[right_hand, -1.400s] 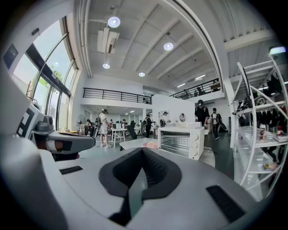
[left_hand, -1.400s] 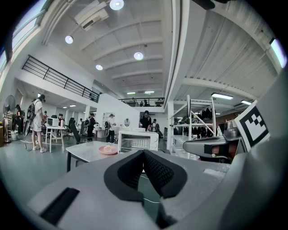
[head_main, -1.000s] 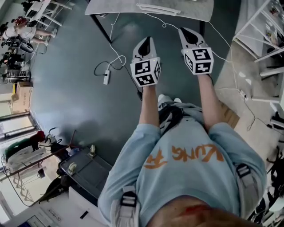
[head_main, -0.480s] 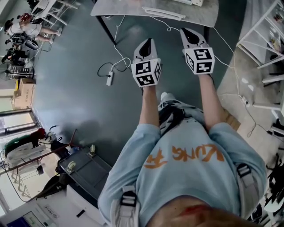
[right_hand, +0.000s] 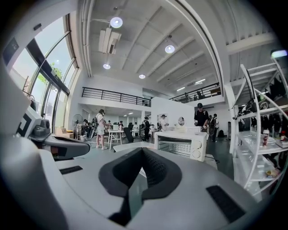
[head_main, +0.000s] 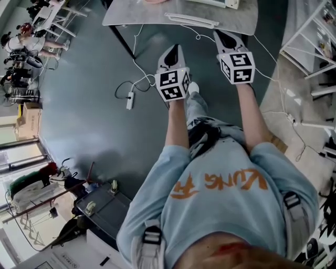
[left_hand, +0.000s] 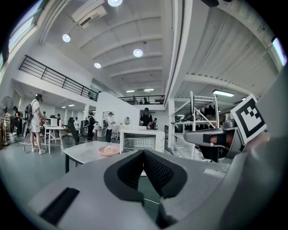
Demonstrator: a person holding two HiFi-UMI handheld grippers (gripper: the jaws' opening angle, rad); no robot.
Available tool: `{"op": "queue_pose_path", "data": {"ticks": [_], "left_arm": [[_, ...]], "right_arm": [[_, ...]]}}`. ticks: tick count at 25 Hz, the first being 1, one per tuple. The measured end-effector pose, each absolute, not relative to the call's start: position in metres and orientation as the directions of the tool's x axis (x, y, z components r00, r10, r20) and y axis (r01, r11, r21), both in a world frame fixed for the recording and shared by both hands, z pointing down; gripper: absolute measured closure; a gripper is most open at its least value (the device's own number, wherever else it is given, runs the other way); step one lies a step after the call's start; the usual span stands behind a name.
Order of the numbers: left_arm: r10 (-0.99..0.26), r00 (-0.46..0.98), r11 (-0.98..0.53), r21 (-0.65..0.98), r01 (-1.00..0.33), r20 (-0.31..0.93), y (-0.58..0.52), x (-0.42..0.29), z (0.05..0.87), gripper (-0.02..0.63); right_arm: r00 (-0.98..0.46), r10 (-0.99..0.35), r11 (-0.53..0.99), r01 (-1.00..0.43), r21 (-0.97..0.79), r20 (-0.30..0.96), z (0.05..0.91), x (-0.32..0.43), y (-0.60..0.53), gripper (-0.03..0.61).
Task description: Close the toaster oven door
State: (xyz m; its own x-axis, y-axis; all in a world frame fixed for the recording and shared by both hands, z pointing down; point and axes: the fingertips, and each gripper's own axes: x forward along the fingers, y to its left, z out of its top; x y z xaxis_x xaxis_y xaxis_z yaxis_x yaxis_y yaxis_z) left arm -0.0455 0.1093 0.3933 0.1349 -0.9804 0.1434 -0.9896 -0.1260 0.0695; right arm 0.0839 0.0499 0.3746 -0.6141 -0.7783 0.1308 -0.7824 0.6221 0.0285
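The white toaster oven (left_hand: 139, 140) stands on a grey table (head_main: 136, 14) ahead of me, a good way beyond both grippers. It shows nearer in the right gripper view, toaster oven (right_hand: 182, 144). In the head view only its corner (head_main: 231, 3) is seen, with a white bar (head_main: 191, 20) lying in front of it that looks like the lowered door's edge. My left gripper (head_main: 175, 48) and right gripper (head_main: 220, 35) are held side by side above the floor, short of the table edge. Both are shut, pads together, with nothing in them: left gripper (left_hand: 143, 152), right gripper (right_hand: 143, 150).
A pink plate (left_hand: 108, 150) sits on the table left of the oven. White cables and a power strip (head_main: 129, 99) lie on the dark floor under the table. White shelving (head_main: 315, 31) stands at the right. A dark crate (head_main: 102, 207) is behind me at the left. People stand in the distance.
The table has come nearer in the head view and both grippers have moved forward toward its edge. A leg has stepped forward. The jaws stayed shut.
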Motion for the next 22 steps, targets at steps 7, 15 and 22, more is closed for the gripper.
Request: {"op": "queue_pose_path", "data": {"ticks": [7,15,22], "left_arm": [[-0.97,0.172,-0.159,0.091,-0.983,0.169,0.026,-0.07,0.409,0.611],[-0.916,0.223,-0.174,0.17,-0.97,0.334,-0.07,-0.106,0.486,0.611],[-0.854,0.293,-0.234,0.185,-0.955,0.43,-0.146,-0.132,0.544,0.611]], "right_arm": [[-0.585,-0.794,0.597,-0.801,0.036,0.166,0.384,0.061,-0.025,0.581],[-0.521,-0.781,0.554,-0.833,-0.002,0.344,0.47,0.029,-0.109,0.581],[-0.456,-0.767,0.503,-0.864,-0.019,0.452,0.525,0.003,-0.173,0.581]]}}
